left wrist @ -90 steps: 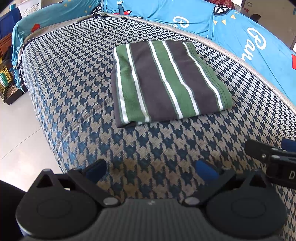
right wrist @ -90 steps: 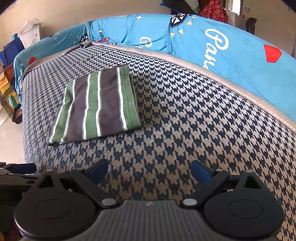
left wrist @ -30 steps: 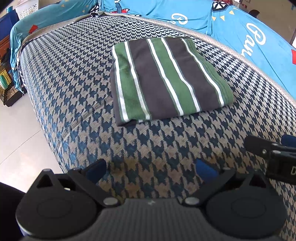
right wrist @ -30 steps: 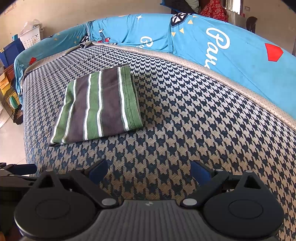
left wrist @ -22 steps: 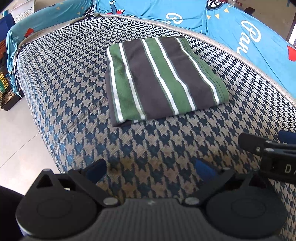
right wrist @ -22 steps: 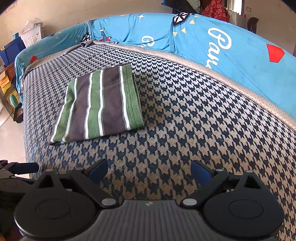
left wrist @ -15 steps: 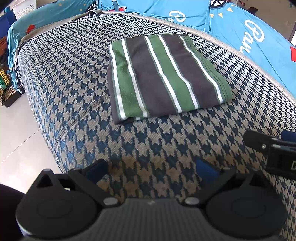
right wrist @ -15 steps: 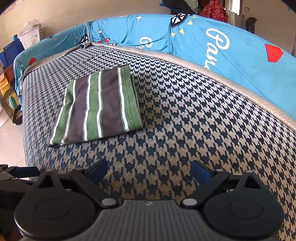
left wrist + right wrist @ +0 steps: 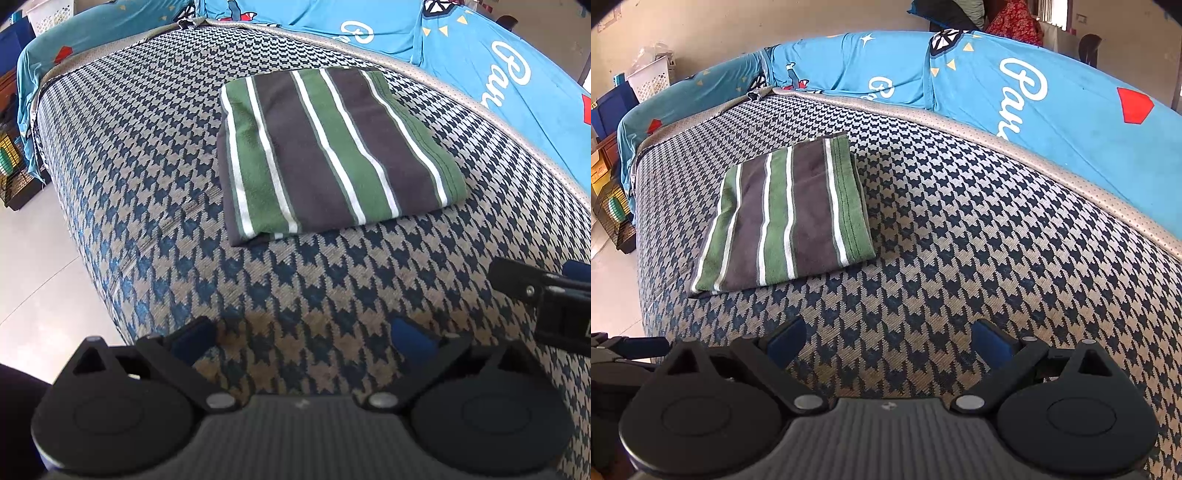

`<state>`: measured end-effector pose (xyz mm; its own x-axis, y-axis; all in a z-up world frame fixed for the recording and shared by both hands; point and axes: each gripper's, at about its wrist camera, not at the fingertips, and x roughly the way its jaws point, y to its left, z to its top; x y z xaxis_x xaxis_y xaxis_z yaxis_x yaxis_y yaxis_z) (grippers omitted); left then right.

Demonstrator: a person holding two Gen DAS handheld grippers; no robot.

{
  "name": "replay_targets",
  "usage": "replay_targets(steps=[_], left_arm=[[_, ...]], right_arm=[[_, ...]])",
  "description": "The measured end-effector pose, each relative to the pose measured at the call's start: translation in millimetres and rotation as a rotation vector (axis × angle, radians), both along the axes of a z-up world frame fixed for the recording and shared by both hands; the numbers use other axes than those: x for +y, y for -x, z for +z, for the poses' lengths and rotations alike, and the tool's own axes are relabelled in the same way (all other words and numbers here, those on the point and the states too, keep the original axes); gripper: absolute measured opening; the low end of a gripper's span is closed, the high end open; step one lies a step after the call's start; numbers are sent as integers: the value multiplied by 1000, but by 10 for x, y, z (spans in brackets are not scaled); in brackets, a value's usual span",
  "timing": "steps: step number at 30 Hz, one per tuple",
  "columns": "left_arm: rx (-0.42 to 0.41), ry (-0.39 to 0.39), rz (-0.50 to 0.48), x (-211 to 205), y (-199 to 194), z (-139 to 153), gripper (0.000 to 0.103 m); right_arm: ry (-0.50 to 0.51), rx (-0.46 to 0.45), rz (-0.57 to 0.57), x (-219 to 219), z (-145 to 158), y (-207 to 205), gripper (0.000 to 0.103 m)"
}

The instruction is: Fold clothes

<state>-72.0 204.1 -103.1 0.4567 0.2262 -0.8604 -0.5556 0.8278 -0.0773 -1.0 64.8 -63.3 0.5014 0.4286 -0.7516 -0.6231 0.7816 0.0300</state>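
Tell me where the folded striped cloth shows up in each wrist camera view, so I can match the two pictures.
Left wrist view: the cloth lies upper centre, ahead of the open left claw.
Right wrist view: the cloth lies left of centre, ahead and left of the open right claw.
Shared landmark: the blue cover with white script, behind the houndstooth seat.

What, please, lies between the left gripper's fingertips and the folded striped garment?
Only bare houndstooth cover separates the left gripper from the striped garment, as the left wrist view shows.
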Motion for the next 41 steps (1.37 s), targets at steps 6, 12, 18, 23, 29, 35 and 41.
replay_targets(steps=[6,12,18,23,29,35,41], left_arm=[[2,-1,-3,-78,20,19,103],[2,-3,-8,-86,16,17,103],[5,-5,-30,-193,49,36,103],[4,-7,-49,-245,57,49,103],[9,-11,-65,-296,53,51,103],[11,-13,-72,-335,69,57,103],[-25,8,-96,-390,107,100,103]], right_arm=[[1,0,1,6,-1,-4,96],[4,1,2,18,-2,4,96],[8,-1,3,25,-4,14,96],[12,-3,1,24,-11,11,96],[10,-6,-5,2,-2,8,96],[9,-6,-15,-40,8,10,96],[15,-17,-33,-143,50,57,96]])
